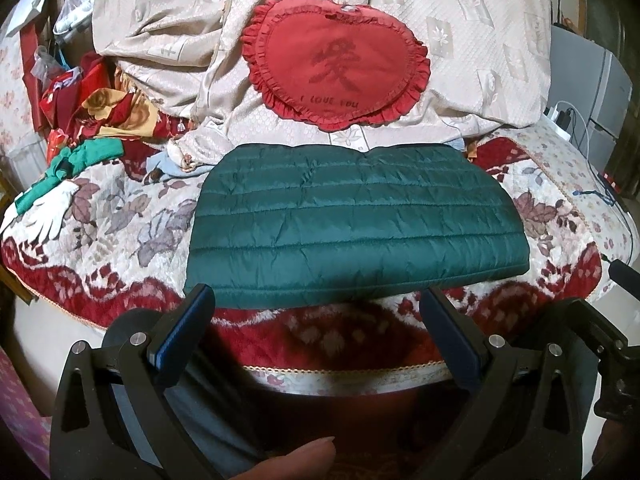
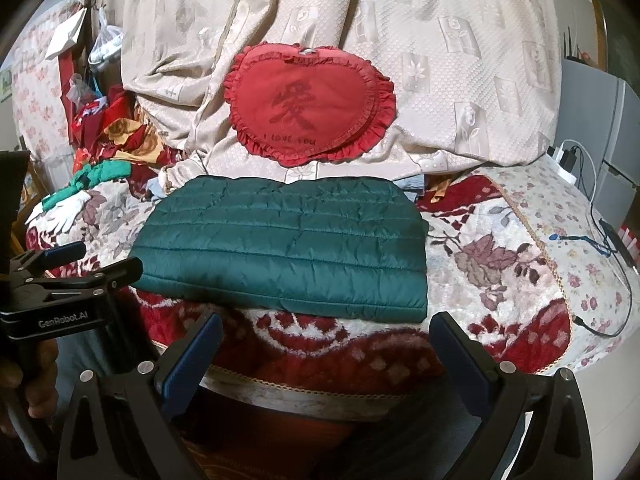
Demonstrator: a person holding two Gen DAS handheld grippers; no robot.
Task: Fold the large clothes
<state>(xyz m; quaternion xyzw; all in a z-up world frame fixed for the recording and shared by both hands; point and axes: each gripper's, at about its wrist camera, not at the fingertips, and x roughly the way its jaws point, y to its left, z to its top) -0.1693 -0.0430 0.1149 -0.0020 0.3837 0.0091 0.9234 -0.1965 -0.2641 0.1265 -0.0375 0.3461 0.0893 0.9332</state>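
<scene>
A dark green quilted jacket [image 1: 356,224] lies folded into a flat rectangle on the floral red-and-cream bed cover [image 1: 120,216]. In the right wrist view the same folded jacket [image 2: 288,240] sits ahead and a little left. My left gripper [image 1: 318,300] is open just short of the jacket's near edge, nothing between its blue-padded fingers [image 1: 196,312]. My right gripper [image 2: 326,324] is open too, held back from the near edge and empty. The left gripper's body [image 2: 60,280] shows at the left of the right wrist view.
A red heart-shaped cushion [image 1: 340,64] leans on beige bedding [image 1: 460,20] behind the jacket. Crumpled red and green clothes [image 1: 92,120] and a white glove [image 1: 52,212] lie at the left. Cables [image 2: 608,248] and a charger [image 2: 564,160] lie at the bed's right edge.
</scene>
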